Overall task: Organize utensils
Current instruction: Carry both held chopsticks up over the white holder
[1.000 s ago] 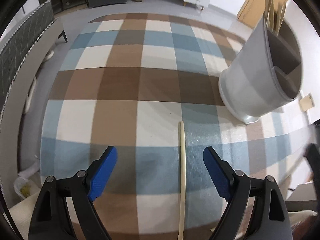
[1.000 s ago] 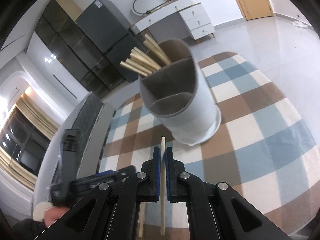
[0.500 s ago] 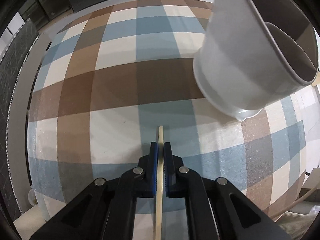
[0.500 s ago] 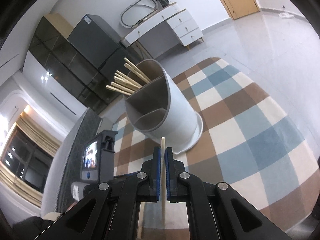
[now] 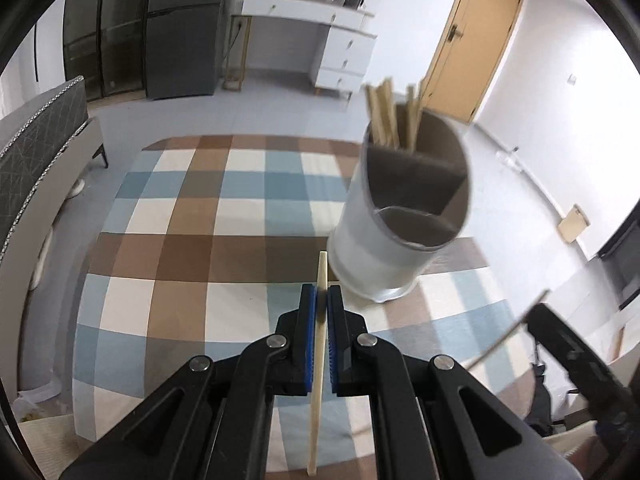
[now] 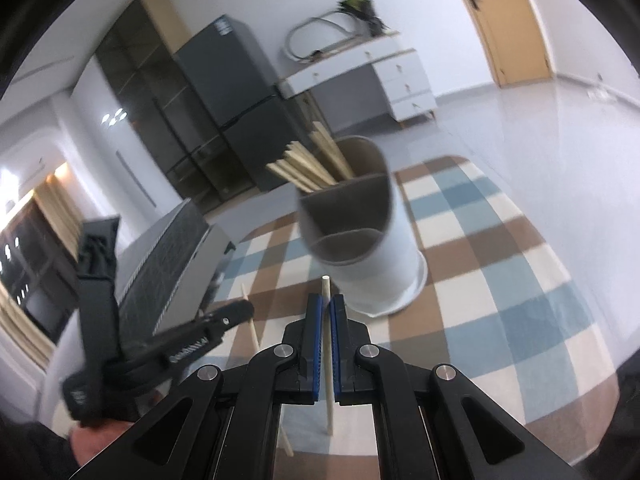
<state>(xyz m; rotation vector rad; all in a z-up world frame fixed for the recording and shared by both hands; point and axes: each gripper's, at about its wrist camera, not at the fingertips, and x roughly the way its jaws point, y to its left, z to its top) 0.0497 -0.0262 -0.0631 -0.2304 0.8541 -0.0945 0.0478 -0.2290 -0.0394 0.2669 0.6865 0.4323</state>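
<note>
Both grippers' fingers (image 5: 335, 320) (image 6: 314, 328) clamped (apparently tight), one chopstick (image 5: 318, 344) (image 6: 327, 344) each.

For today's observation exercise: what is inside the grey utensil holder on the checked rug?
The utensil holder has dividers. Its far compartment holds wooden chopsticks; the nearer compartments look empty, though their bottoms are hidden.

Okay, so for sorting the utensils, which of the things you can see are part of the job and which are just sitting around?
Part of the job:
- chopstick in the left gripper
- chopstick in the right gripper
- divided holder
- chopsticks already in its far compartment

Just around:
- checked rug
- white dresser
- dark cabinet
- wooden door
</note>
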